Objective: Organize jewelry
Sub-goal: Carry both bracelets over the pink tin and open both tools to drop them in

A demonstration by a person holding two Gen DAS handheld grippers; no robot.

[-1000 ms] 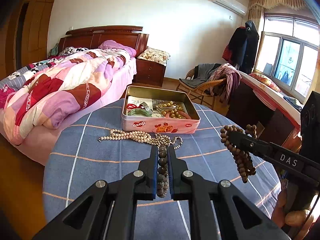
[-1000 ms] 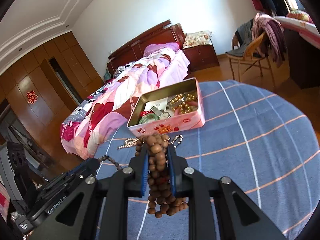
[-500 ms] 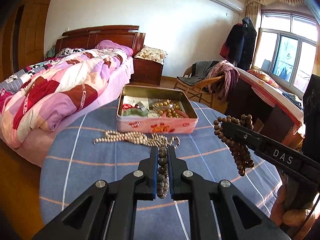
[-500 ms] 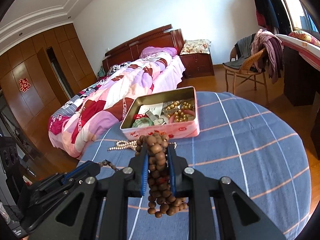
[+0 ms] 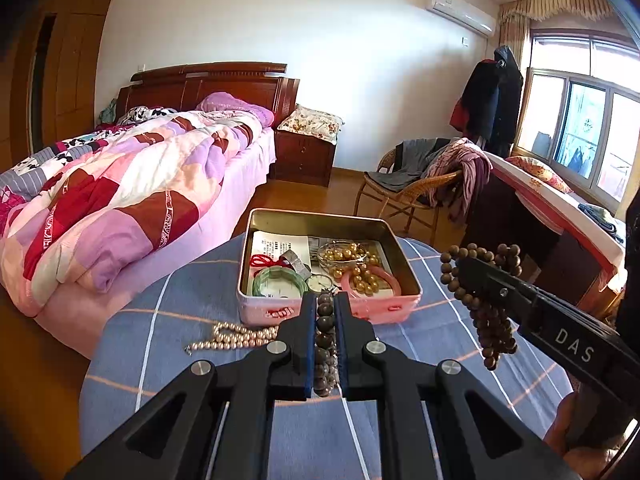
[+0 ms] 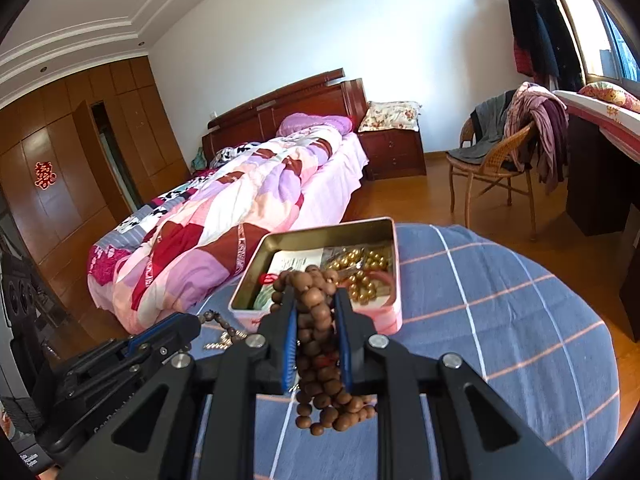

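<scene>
A pink tin box [image 5: 400,307] [image 6: 384,316] sits open on the blue checked round table [image 5: 192,360], holding gold beads [image 5: 352,258], a green bangle [image 5: 276,280], a pink bangle and a small watch. My left gripper [image 5: 325,304] is shut on a strand of dark brown beads [image 5: 325,344], right at the tin's near wall. My right gripper [image 6: 314,300] [image 5: 472,268] is shut on a bundle of brown wooden beads [image 6: 320,364] [image 5: 490,328], hanging just before the tin's near rim. A pearl necklace [image 5: 236,336] lies on the cloth left of the left gripper.
A bed with a patchwork quilt [image 5: 120,196] stands left of the table. A wicker chair draped with clothes [image 5: 424,184], a dark desk [image 5: 540,248] and a window lie to the right. A person's hand [image 5: 580,436] holds the right gripper.
Both grippers have moved forward toward the tin, each still clamped on its beads. The left one now reaches the tin's near wall, and the pearl necklace lies further back beside it.
</scene>
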